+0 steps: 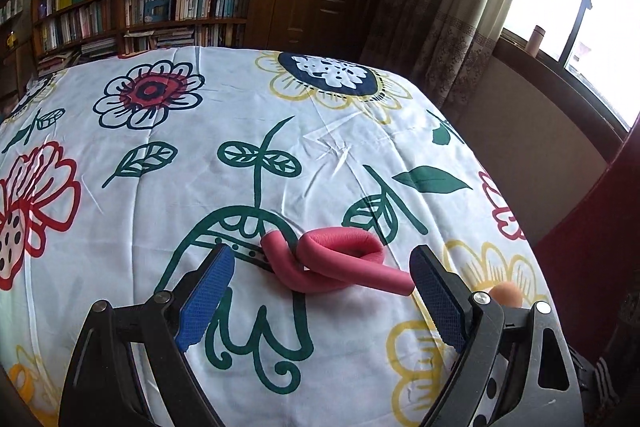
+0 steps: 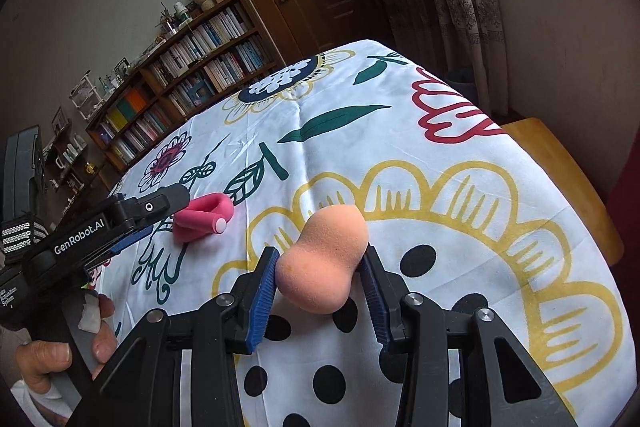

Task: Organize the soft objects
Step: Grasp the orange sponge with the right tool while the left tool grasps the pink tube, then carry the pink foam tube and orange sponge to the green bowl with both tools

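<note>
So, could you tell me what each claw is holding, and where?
The right claw grips the peach sponge across its lower bulb. The left claw is open around the pink foam roller, holding nothing.

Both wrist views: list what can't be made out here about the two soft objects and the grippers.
- Peach sponge: in the left wrist view only a sliver shows behind the left gripper's finger; its underside is hidden in the right wrist view.
- Right gripper: whether its blue pads press the sponge or merely flank it.
- Pink foam roller: its left end in the right wrist view, covered by the left gripper.
</note>
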The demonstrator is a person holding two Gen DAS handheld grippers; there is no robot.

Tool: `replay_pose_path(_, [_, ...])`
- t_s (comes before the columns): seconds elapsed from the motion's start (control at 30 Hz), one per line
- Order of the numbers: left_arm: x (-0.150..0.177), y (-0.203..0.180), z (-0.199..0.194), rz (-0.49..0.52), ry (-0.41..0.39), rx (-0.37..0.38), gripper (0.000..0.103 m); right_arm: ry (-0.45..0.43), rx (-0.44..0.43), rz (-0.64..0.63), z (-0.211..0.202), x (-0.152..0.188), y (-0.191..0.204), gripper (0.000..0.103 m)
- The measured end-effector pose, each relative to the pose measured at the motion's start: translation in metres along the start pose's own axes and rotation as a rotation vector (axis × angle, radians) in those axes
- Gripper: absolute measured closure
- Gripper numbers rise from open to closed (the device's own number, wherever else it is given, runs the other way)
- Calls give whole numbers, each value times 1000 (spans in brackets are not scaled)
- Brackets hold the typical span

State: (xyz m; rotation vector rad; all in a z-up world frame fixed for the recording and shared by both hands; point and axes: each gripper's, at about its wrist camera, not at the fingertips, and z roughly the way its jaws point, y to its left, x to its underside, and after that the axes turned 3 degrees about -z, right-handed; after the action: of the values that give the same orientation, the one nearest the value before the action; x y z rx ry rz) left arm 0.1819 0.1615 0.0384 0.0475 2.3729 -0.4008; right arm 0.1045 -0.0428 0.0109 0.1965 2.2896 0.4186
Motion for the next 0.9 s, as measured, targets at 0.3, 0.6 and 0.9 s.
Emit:
replay_pose_path(0.3, [6, -18, 33, 72, 54, -49, 10, -3, -10, 9, 0, 1, -2, 58])
replay_pose_path(0.6, [10, -20, 37, 145, 44, -138, 22, -6, -7, 7, -1, 1, -1, 58])
replay_pose_path(0.9, [19, -21, 24, 162, 31, -145, 26, -7, -14, 14, -2, 1, -2, 58])
